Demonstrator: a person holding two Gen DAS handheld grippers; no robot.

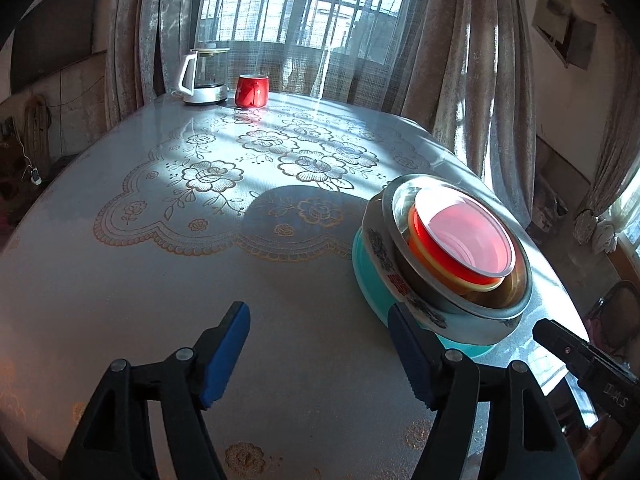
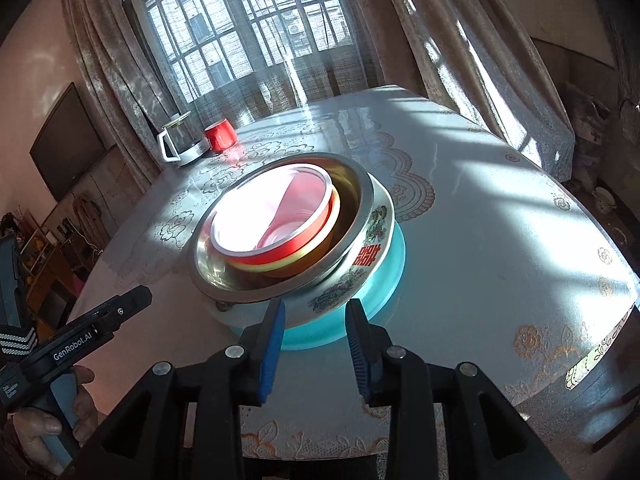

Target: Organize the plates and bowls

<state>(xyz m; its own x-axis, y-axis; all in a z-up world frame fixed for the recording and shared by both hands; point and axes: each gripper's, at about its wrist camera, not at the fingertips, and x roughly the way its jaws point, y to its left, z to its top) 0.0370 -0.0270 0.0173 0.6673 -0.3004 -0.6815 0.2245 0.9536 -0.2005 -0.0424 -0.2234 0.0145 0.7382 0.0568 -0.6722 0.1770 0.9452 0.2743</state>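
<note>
Both hand-held grippers (image 1: 318, 354) (image 2: 316, 346) spread beside nested dishes (image 2: 296, 232).

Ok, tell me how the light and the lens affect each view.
Left wrist: strong backlight from the window, sun patches and a round shadow on the table, fisheye bending its edge. Right wrist: sun washes out the inside of the red bowl, striped shadows cross the table, and the corners go dark.
</note>
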